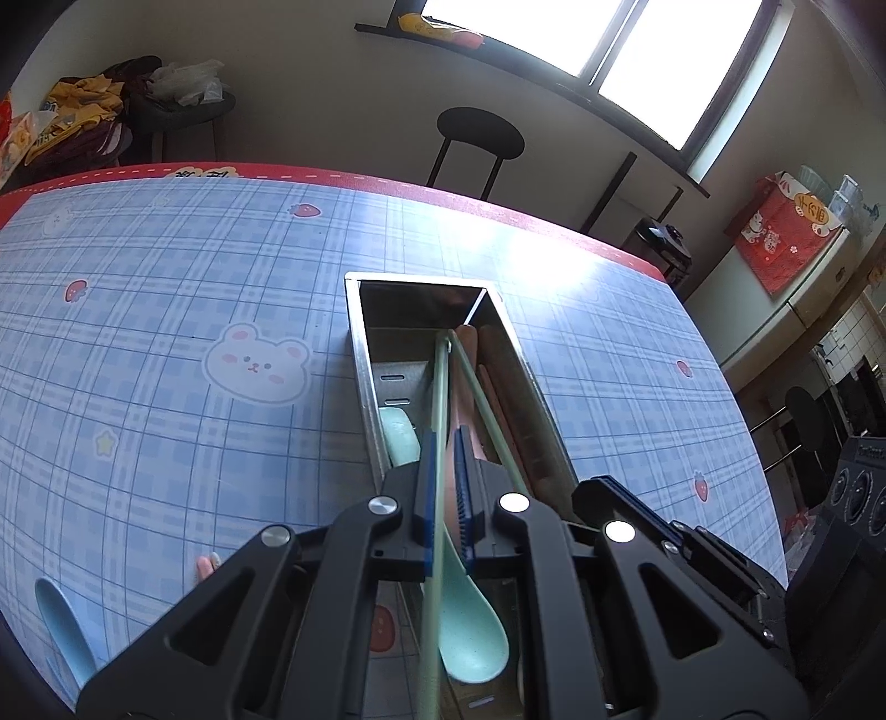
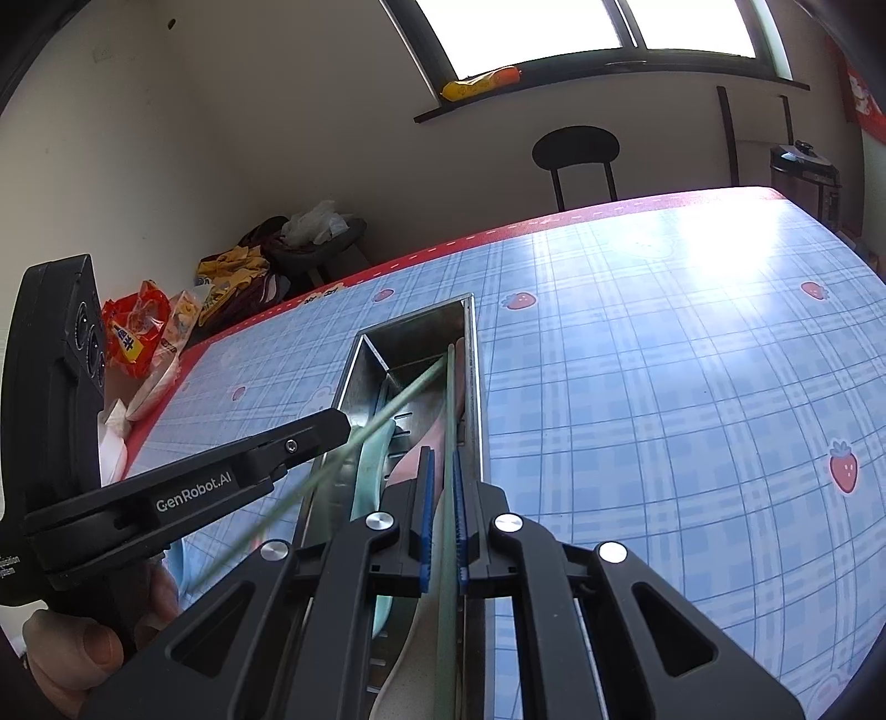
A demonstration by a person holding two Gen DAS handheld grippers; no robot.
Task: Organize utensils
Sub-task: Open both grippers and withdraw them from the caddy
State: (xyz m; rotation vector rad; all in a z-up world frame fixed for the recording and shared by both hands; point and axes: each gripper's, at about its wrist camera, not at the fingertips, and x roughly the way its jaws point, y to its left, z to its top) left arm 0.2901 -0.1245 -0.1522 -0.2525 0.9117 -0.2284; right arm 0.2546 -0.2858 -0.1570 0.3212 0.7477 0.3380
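**Chopsticks held over the metal utensil box**

Green chopsticks slant into the steel utensil box, at 12 o'clock from both grippers. The left gripper pinches one stick; the right gripper clamps the other. A mint spoon lies below. Farther out, the blue plaid tablecloth spreads; another blue spoon rests at 8 o'clock.

bright window glare on table; fisheye edges.
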